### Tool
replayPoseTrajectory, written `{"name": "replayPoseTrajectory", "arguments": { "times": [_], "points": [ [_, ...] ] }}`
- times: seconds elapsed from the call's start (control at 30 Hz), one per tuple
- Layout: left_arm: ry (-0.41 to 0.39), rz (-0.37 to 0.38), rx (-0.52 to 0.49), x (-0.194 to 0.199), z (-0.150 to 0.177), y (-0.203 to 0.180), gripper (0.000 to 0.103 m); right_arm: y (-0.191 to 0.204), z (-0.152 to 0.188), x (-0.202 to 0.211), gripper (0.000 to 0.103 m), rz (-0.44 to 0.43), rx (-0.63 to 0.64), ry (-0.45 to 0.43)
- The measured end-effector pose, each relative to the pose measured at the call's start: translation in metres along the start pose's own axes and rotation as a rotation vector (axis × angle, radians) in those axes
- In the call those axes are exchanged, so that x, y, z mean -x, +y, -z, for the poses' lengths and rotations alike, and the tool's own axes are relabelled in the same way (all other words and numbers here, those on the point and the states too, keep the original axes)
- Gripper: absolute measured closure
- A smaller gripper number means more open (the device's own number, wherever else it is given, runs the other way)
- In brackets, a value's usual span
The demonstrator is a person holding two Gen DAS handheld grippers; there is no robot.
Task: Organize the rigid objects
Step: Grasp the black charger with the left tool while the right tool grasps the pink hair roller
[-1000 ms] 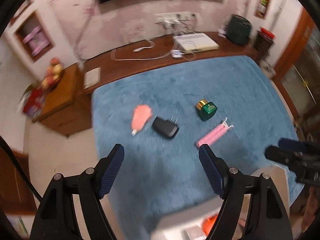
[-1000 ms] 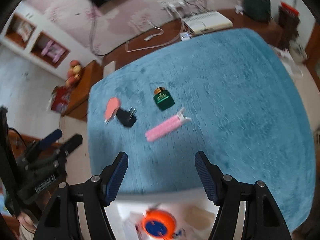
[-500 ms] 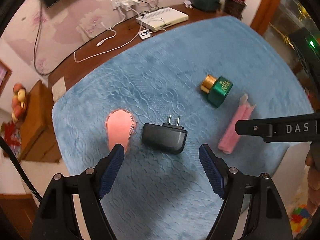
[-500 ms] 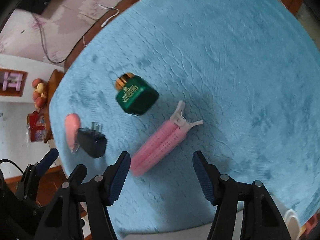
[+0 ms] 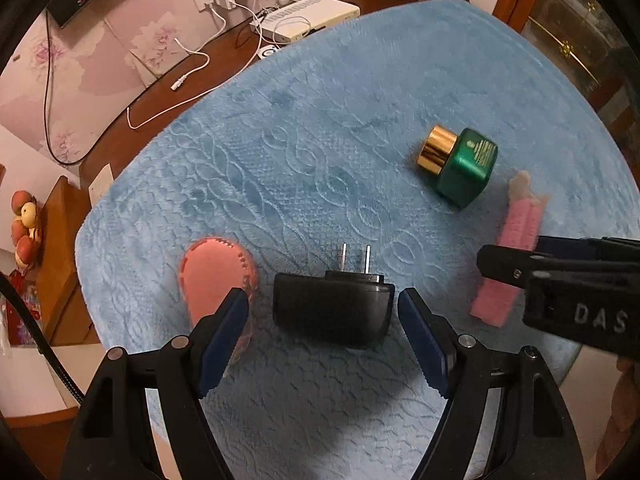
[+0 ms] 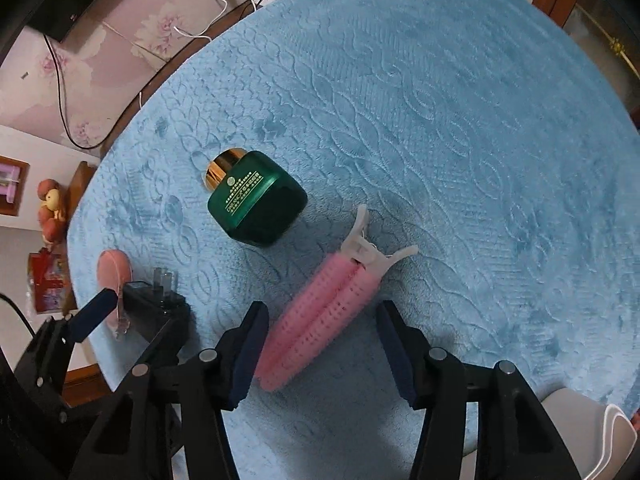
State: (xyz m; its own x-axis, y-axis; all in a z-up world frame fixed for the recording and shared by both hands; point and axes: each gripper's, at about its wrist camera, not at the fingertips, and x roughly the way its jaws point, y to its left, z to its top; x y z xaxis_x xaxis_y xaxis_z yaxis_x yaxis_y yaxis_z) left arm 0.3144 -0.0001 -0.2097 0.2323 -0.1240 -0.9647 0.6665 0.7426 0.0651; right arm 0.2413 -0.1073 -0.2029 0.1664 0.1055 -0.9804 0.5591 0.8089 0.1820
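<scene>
— Both are down over the blue tabletop (image 5: 360,100); best to centre each thing before squeezing.

— Left gripper (image 5: 323,320) stands wide around the black plug (image 5: 332,308), not touching. Right gripper (image 6: 320,338) is closing around the pink hair clip (image 6: 320,312), no contact yet.

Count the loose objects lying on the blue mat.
4: pink brush leftmost, black plug adapter beside it, green bottle farther back, pink hair clip on the right.
</scene>
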Motion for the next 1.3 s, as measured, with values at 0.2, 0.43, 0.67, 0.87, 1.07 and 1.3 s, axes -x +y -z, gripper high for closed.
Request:
{"name": "replayPoseTrajectory", "arguments": {
  "times": [0.2, 0.43, 0.67, 0.87, 1.07, 1.3],
  "points": [
    [-0.018, -0.004, -0.018, -0.001, -0.003, -0.003, 0.024, 0.008, 0.008, 0.0, 0.063, -0.011, 0.013, -0.04],
    [-0.014, -0.029, -0.063, -0.006, 0.0, -0.015, 0.036, -0.001, 0.018, 0.009, 0.072, -0.071, 0.027, -0.041],
    [-0.039, -0.065, -0.064, -0.001, 0.008, -0.019, 0.037, -0.022, 0.038, 0.032, 0.074, -0.165, 0.05, -0.116],
    [-0.055, -0.079, -0.048, 0.015, 0.024, -0.029, 0.037, -0.031, 0.063, 0.07, 0.074, -0.242, 0.146, -0.26],
    [-0.097, -0.098, 0.009, 0.051, 0.043, -0.027, 0.037, -0.051, 0.082, 0.106, 0.074, -0.298, 0.22, -0.339],
    [-0.163, -0.115, 0.116, 0.113, 0.065, -0.034, 0.037, -0.067, 0.088, 0.141, 0.074, -0.341, 0.264, -0.334]
  ]
}}
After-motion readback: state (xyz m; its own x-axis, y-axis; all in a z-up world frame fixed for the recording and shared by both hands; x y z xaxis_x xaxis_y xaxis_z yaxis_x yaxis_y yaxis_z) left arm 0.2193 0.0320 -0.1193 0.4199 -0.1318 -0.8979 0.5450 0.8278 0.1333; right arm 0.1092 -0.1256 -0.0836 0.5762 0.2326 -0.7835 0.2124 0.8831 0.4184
